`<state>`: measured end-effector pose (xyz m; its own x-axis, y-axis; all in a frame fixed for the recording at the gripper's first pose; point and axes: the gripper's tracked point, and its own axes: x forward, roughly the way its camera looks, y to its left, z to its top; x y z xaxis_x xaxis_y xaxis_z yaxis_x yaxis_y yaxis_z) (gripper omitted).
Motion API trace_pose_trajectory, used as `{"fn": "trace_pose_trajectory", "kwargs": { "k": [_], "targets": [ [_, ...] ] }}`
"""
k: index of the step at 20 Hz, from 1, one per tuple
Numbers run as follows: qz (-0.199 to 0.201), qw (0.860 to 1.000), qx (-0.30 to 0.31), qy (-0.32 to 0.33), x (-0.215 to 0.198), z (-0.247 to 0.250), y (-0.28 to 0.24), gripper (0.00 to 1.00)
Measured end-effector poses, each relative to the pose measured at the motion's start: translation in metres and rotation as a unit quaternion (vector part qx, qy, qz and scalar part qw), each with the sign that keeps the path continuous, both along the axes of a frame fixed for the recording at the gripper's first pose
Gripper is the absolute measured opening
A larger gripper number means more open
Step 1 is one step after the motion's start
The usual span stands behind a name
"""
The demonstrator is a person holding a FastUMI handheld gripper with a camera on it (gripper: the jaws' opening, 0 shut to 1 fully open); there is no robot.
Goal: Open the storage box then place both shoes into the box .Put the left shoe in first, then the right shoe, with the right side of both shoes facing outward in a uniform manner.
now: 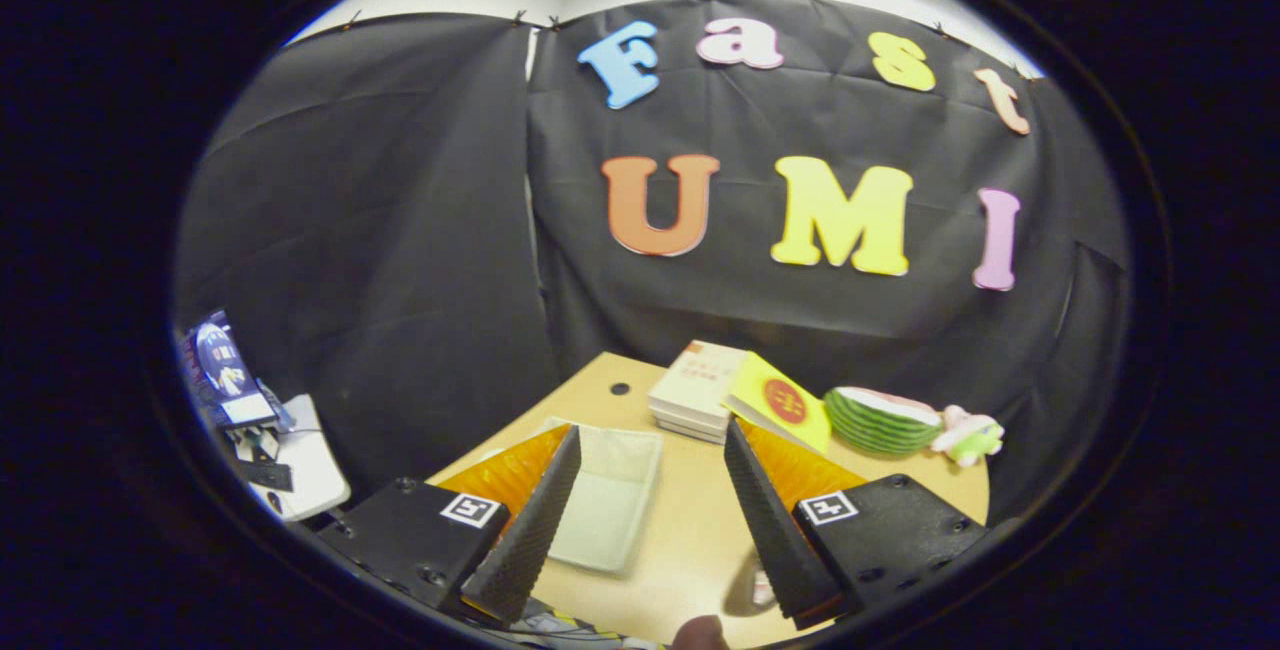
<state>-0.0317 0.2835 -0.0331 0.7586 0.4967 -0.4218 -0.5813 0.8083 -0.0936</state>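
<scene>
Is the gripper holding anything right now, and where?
Nothing is held. The gripper is open, fingers spread above the wooden table, with only a pale folded cloth partly between them.

On your desk (690, 520) lies a pale folded cloth (612, 495), with stacked books (695, 392) beyond it. Beside them you have a yellow booklet (780, 400), a watermelon slice (882, 420) and a small plush toy (968, 435).

no legible text, book cover (700, 380) perhaps blurred
</scene>
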Motion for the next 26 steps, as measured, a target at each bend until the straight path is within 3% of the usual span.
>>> {"fn": "trace_pose_trajectory", "kwargs": {
  "k": [5,8,16,21,26],
  "targets": [
    [-0.079,0.994,-0.050,0.055,0.027,-0.069,-0.123,0.93],
    [-0.084,0.987,-0.081,0.109,0.034,-0.126,-0.159,0.93],
    [-0.074,0.957,-0.104,0.259,0.053,-0.257,-0.182,0.93],
    [-0.071,0.942,-0.122,0.304,0.065,-0.309,-0.188,0.89],
    [-0.103,0.921,-0.116,0.358,0.081,-0.349,-0.192,0.73]
  ]
}}
